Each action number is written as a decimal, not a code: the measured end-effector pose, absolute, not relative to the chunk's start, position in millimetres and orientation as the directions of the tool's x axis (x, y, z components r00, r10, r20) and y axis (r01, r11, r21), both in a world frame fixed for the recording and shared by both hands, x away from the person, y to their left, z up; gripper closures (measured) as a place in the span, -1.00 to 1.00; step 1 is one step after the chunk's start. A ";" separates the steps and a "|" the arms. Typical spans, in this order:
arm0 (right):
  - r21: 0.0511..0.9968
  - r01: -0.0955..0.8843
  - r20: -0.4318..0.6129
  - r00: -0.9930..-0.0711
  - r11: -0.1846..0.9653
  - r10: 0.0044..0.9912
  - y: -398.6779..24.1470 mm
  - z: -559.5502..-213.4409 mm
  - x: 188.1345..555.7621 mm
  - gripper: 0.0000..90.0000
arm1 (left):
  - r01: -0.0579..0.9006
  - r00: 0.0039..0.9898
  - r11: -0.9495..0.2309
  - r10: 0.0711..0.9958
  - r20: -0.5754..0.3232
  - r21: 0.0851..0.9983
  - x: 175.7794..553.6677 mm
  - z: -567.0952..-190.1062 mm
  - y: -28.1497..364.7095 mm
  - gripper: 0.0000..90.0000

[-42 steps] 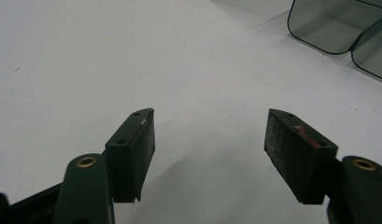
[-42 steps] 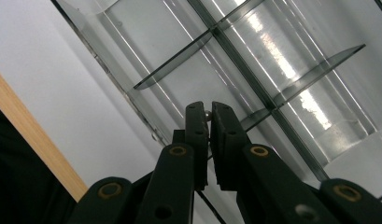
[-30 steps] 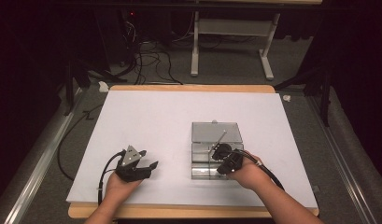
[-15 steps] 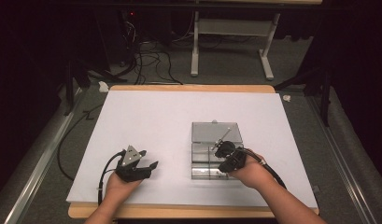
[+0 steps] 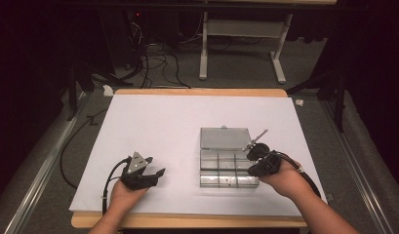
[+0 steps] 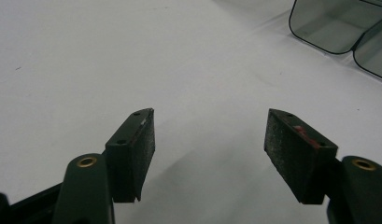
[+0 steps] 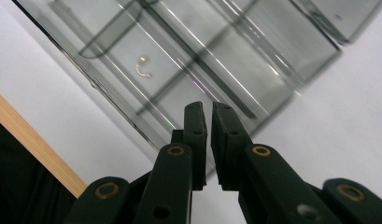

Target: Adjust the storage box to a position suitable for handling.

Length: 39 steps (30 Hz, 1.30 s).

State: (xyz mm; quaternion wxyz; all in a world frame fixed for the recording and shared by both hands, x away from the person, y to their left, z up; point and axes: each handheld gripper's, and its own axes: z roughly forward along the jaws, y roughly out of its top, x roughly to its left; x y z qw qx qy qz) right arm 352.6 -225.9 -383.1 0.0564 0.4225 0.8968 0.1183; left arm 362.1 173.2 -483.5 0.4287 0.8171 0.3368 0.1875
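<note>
The clear compartment box (image 5: pixel 229 168) lies lid-open, long axis running away across the white surface (image 5: pixel 153 122); right gripper (image 5: pixel 249 152) fingers nearly closed, empty; left gripper (image 5: pixel 155 176) fingers wide.

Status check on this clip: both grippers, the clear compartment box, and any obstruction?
Left gripper open, resting on the white mat. Right gripper nearly shut, nothing between jaws, above the clear box. Small metal piece in one compartment. Nothing in the way.

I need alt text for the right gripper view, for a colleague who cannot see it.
The right tool, its two black jaws nearly together with nothing visible between them, points at a clear plastic compartment box lying on the white table. One compartment holds a small pale curved piece.
</note>
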 end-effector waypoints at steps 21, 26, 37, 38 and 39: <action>0.264 0.805 -0.044 -0.540 0.531 0.841 -286.3 -380.6 335.4 0.90 | 0.386 0.701 -0.405 0.713 0.022 0.829 361.6 -483.5 173.2 -0.24; 0.257 0.822 -0.040 -0.516 0.508 0.856 -297.6 -388.8 332.8 0.89 | 0.384 0.701 -0.406 0.712 0.024 0.829 361.5 -483.4 173.4 -0.24; 0.226 0.855 -0.030 -0.473 0.467 0.881 -318.8 -412.4 331.8 0.87 | 0.385 0.702 -0.404 0.712 0.021 0.830 361.7 -483.5 173.4 -0.24; 0.224 0.859 -0.028 -0.467 0.461 0.884 -320.3 -414.3 332.3 0.87 | 0.385 0.702 -0.404 0.712 0.021 0.830 361.7 -483.5 173.4 -0.24; 0.217 0.862 -0.033 -0.463 0.459 0.886 -321.7 -415.9 332.9 0.87 | 0.385 0.701 -0.404 0.712 0.021 0.830 361.6 -483.5 173.4 -0.24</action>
